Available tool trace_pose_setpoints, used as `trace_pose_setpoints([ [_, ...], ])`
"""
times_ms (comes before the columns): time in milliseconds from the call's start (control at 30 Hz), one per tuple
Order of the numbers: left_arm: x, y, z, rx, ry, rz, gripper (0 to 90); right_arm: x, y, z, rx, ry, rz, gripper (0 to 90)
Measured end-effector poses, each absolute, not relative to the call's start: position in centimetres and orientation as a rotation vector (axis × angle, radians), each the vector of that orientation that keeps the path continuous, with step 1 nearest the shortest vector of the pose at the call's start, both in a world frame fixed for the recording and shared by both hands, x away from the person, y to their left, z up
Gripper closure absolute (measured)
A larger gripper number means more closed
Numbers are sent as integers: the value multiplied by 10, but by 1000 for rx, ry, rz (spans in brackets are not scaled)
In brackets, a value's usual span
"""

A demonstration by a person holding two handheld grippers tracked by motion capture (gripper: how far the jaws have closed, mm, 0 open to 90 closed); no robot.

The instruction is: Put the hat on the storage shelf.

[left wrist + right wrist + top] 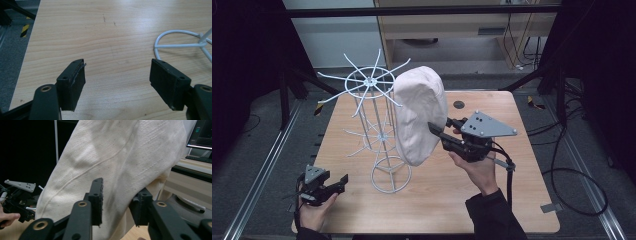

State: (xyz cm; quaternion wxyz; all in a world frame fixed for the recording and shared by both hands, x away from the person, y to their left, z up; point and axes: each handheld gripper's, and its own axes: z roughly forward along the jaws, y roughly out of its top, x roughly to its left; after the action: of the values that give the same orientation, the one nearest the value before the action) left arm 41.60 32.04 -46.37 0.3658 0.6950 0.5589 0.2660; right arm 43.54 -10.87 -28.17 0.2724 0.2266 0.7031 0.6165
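While the right hand-held gripper (438,129) sits with jaws apart at the cream cap (419,115) – left hand-held gripper (337,181) open too – a nudge could topple the wire rack (379,132).

My right gripper (118,202) sits against the cream cloth (120,157), whose top runs off at twelve o'clock; the cloth also hides the white rack's (377,135) three o'clock arms.
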Motion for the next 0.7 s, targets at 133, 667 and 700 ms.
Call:
trace_pose_setpoints([
  [133,416,320,-464,1786,1436,684,285,438,-106,-283,635,1896,1657,544],
  [667,416,321,-464,1787,1439,684,284,432,-127,-287,724,1822,1656,205],
  [700,416,322,-464,1788,1439,683,284,431,-130,-289,730,1821,1649,196],
])
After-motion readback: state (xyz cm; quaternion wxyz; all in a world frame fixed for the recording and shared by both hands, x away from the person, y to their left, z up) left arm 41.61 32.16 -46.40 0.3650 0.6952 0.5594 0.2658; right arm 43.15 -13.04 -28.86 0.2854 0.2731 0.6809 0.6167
